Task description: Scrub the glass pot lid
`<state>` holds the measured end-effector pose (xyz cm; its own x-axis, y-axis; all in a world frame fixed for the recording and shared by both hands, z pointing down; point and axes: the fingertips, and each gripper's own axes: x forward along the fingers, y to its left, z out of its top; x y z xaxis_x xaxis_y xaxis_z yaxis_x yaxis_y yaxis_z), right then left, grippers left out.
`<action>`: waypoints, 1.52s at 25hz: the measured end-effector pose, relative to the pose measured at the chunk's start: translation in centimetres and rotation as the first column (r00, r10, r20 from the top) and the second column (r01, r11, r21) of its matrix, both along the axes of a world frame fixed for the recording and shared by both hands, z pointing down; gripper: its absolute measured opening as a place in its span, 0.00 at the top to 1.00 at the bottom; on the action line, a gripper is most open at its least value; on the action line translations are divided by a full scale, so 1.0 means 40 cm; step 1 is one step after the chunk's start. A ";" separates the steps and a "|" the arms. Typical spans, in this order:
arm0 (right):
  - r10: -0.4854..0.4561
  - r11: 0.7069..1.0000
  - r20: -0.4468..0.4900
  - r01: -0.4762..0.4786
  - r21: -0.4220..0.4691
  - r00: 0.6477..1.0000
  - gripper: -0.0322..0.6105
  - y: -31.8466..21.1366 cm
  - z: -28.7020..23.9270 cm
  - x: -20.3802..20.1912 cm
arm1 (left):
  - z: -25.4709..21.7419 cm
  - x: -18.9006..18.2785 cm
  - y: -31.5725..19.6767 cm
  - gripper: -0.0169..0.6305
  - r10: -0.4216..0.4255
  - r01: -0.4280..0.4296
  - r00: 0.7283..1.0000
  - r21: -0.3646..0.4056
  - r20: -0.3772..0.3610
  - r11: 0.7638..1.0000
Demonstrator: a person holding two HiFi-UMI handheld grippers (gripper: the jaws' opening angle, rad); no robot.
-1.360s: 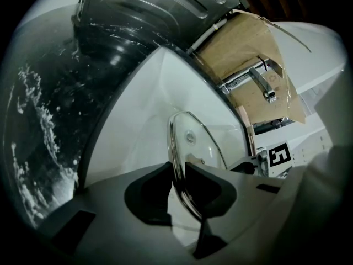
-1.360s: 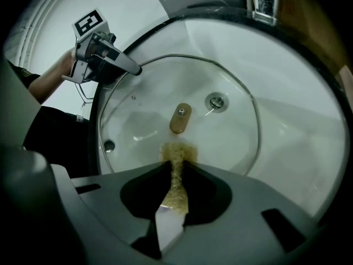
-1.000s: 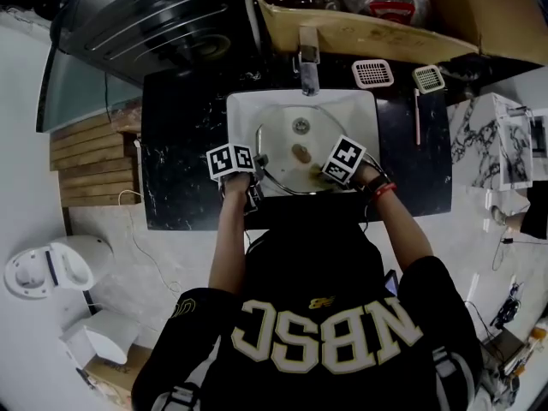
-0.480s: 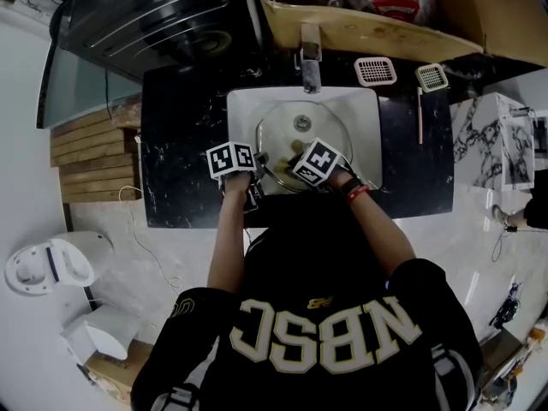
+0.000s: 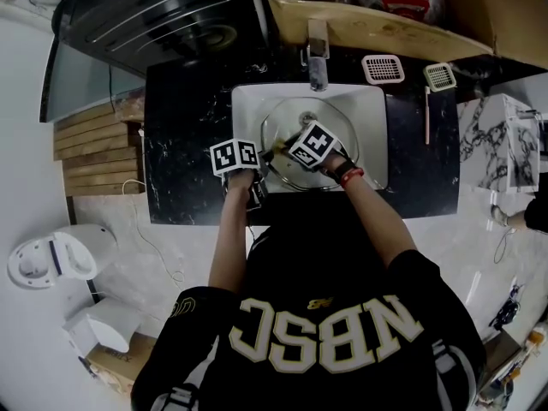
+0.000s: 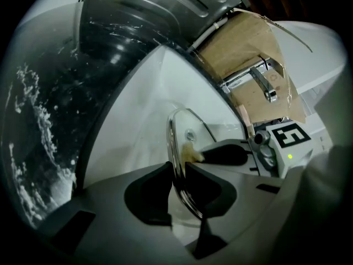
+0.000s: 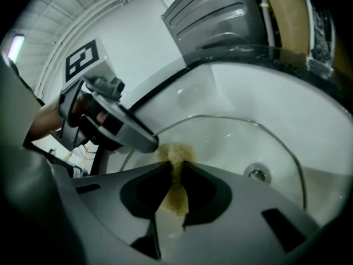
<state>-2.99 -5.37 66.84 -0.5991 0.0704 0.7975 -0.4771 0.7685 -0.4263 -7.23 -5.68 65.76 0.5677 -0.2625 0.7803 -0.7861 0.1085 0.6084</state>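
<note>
A round glass pot lid [image 5: 293, 115] with a metal rim stands tilted in the white sink [image 5: 368, 110]. My left gripper [image 5: 259, 160] is shut on the lid's rim at its left edge; the left gripper view shows the rim [image 6: 172, 139] pinched between the jaws of that gripper [image 6: 177, 173]. My right gripper [image 5: 284, 150] is shut on a yellow-brown scrub pad [image 7: 176, 154] and presses it on the glass [image 7: 242, 142], close to the left gripper's fingertip [image 7: 144, 142]. In the left gripper view the pad [image 6: 190, 154] touches the lid's inner side.
A chrome faucet [image 5: 318, 56] stands behind the sink, under a cardboard box [image 5: 385, 32]. A pink strainer [image 5: 383, 68] and a green one [image 5: 440, 76] lie on the black counter [image 5: 184, 144]. A dark metal appliance [image 5: 163, 15] sits at the back left.
My right gripper has slid left across the lid with the pad, from the lid's right edge to near the left gripper. The left gripper has kept its hold on the rim.
</note>
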 end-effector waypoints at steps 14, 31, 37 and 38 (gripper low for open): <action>0.194 0.964 -0.178 -0.154 0.219 0.965 0.84 -0.231 0.106 0.070 | 0.008 0.004 0.012 0.83 0.030 -0.030 0.999 -0.033 0.015 0.999; 0.201 0.969 -0.414 -0.117 0.219 0.888 0.84 -0.220 0.150 0.399 | 0.007 0.007 0.015 0.82 0.043 -0.042 0.999 -0.028 0.009 0.999; 0.120 0.988 -0.447 -0.061 0.144 0.886 0.84 -0.138 0.132 0.425 | 0.002 0.009 0.012 0.82 0.043 -0.043 0.999 -0.015 -0.004 0.999; 0.105 0.991 -0.474 -0.050 0.128 0.874 0.84 -0.120 0.125 0.437 | 0.001 0.009 0.011 0.82 0.043 -0.043 0.999 -0.014 -0.006 0.999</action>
